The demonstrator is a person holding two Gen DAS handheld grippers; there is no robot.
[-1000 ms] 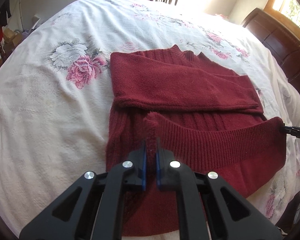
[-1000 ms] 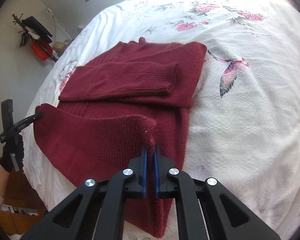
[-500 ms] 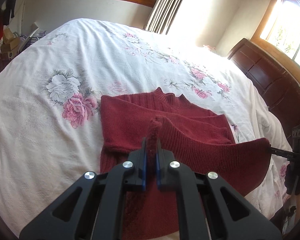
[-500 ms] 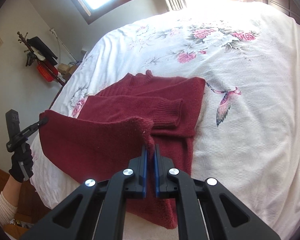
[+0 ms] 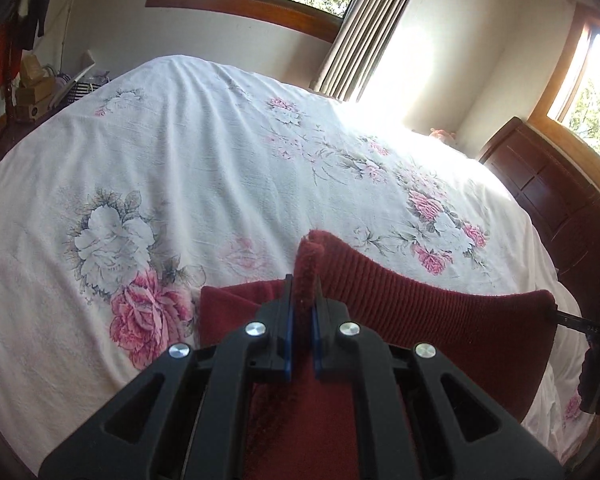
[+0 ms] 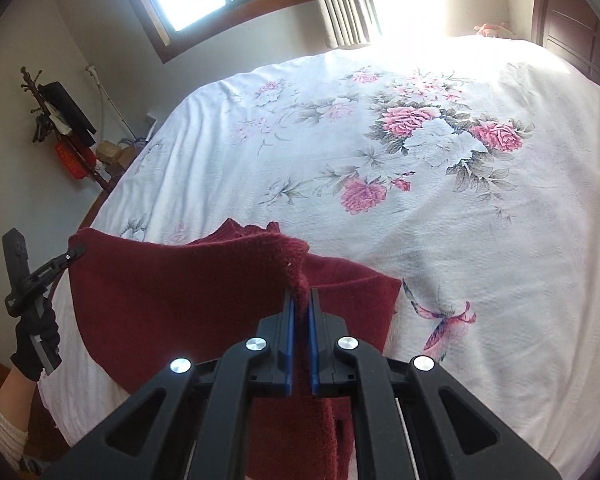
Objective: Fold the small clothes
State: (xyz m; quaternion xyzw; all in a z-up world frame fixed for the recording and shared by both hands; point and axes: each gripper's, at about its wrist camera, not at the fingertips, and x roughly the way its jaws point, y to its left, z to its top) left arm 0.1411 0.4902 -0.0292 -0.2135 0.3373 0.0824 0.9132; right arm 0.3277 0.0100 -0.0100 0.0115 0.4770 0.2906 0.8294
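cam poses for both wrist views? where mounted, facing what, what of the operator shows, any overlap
Left wrist: sits on the left gripper, faces along its jaws over the floral bedspread toward the windows; the right gripper shows at the right edge.
Right wrist: sits on the right gripper, faces the same way; the gloved left hand with its gripper shows at left.
Shared: the red sweater hem stretched between both shut jaws, bedspread, curtain.

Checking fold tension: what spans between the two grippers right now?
The lifted sweater hem, stretched from the left gripper to the right gripper; nothing else, seen in the right wrist view.
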